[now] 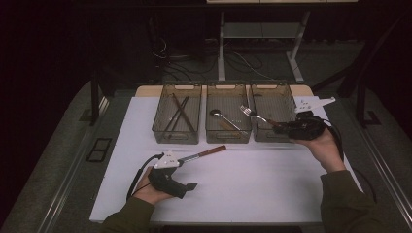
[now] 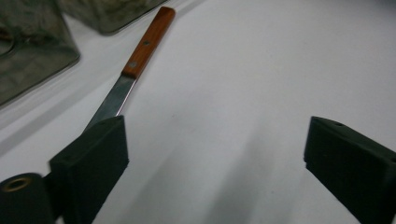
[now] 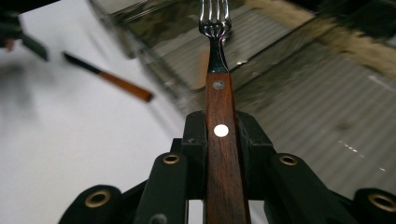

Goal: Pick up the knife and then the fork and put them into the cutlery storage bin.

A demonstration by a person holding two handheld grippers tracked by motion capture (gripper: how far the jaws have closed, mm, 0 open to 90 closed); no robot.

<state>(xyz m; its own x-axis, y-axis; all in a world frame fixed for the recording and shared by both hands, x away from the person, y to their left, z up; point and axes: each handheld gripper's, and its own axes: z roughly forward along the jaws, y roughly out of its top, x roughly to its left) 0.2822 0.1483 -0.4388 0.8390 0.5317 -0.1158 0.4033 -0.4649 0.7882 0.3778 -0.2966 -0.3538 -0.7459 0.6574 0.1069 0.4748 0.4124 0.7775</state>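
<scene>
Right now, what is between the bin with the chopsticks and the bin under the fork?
In the high view, the middle bin holding a spoon sits between them.

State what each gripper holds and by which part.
The right gripper clamps a fork by its wooden handle. The left gripper holds nothing: jaws wide open, the knife lying on the table beside one jaw.

Dark room, grey carpet floor
</scene>
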